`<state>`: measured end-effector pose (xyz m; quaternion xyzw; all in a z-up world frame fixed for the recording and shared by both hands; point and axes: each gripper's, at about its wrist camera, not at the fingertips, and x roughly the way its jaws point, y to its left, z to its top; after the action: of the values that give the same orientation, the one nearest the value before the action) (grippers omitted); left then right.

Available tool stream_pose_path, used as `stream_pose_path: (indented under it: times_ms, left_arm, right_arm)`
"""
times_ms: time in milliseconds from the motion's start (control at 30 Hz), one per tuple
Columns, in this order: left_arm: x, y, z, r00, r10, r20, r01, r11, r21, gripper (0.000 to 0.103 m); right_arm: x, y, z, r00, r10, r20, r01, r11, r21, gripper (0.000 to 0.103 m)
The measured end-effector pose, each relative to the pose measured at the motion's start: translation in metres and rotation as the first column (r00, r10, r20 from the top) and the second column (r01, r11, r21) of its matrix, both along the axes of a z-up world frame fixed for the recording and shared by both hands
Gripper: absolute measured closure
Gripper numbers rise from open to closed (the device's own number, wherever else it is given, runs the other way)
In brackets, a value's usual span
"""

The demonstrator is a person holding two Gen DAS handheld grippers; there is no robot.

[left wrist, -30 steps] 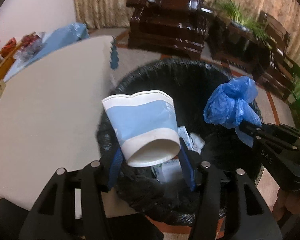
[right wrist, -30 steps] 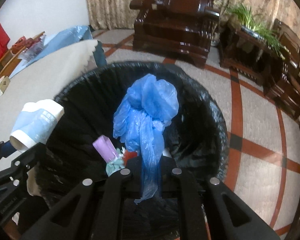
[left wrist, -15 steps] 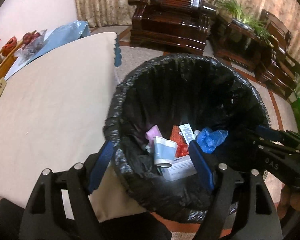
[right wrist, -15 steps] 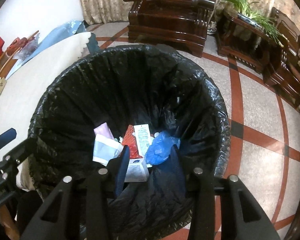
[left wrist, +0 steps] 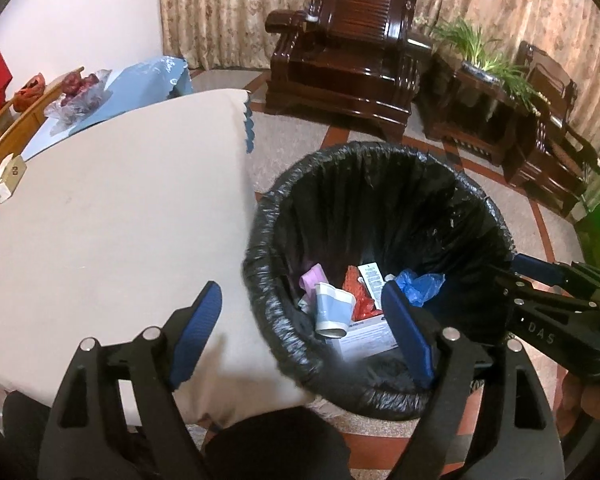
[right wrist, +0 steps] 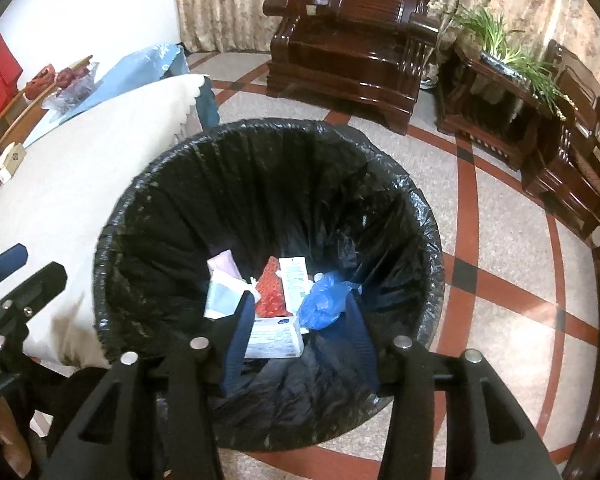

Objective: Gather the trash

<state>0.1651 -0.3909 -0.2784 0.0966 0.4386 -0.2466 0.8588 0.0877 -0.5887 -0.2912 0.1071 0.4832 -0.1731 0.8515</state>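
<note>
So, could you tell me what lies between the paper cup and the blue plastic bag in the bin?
A red wrapper and a white printed packet lie between them, clearest in the right wrist view.

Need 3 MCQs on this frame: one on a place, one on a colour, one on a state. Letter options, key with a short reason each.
1. Where is the paper cup?
A. On the table
B. Inside the trash bin
C. On the floor

2. What colour is the bin liner?
A. Black
B. White
C. Green

3. What is between the fingers of the left gripper?
A. The paper cup
B. A blue bag
C. Nothing

Key:
1 B: the cup lies on its side among the other trash at the bottom of the bin.
2 A: glossy black plastic is folded over the rim.
3 C: the jaws are opening, spread wide above the bin, and no item is between the pads; the blue plastic bag lies down in the bin.
</note>
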Motion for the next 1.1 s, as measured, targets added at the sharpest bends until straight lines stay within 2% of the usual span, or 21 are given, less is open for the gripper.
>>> stream_pose_path:
  times_ms: [200,267,400,467,533,667,767,867,1033,1100]
  left_arm:
    - [-0.004,0.056,0.036,0.996,0.049,0.074,-0.047,0.999,-0.026,0.013]
    - [-0.005,0.078,0.053,0.991,0.067,0.118,-0.064,0.997,-0.031,0.012]
    - [-0.011,0.125,0.091,0.971,0.12,0.208,-0.111,0.992,-0.056,0.007]
    - [-0.018,0.149,0.111,0.953,0.155,0.259,-0.142,0.987,-0.068,0.006]
    - [-0.023,0.169,0.128,0.937,0.184,0.299,-0.168,0.983,-0.077,0.005]
    - [-0.033,0.209,0.158,0.899,0.255,0.356,-0.243,0.967,-0.079,0.005]
    - [-0.042,0.237,0.179,0.878,0.289,0.381,-0.269,0.957,-0.106,0.005]
    - [-0.054,0.267,0.198,0.843,0.339,0.418,-0.311,0.941,-0.136,0.005]
    - [-0.067,0.308,0.224,0.8,0.421,0.428,-0.378,0.907,-0.187,0.005]
    - [-0.075,0.323,0.235,0.775,0.447,0.447,-0.404,0.894,-0.193,0.005]
  right_arm:
    - [-0.014,0.034,0.033,0.997,0.0,0.081,0.001,1.0,-0.009,0.039]
    - [-0.017,0.051,0.048,0.993,0.004,0.116,-0.002,1.0,-0.017,0.03]
    - [-0.024,0.086,0.08,0.981,0.001,0.194,0.007,0.999,-0.043,0.017]
    - [-0.028,0.106,0.098,0.972,0.001,0.237,0.015,0.998,-0.068,0.009]
    - [-0.033,0.127,0.119,0.957,0.003,0.289,0.026,0.995,-0.098,0.006]
    - [-0.035,0.171,0.153,0.936,0.036,0.35,0.023,0.986,-0.163,0.006]
    - [-0.039,0.201,0.177,0.914,0.048,0.402,0.022,0.985,-0.17,0.006]
    - [-0.042,0.232,0.198,0.893,0.056,0.446,0.035,0.981,-0.193,0.006]
    - [-0.051,0.27,0.223,0.853,0.098,0.513,0.011,0.979,-0.204,0.006]
    - [-0.053,0.282,0.232,0.835,0.11,0.54,0.009,0.977,-0.213,0.006]
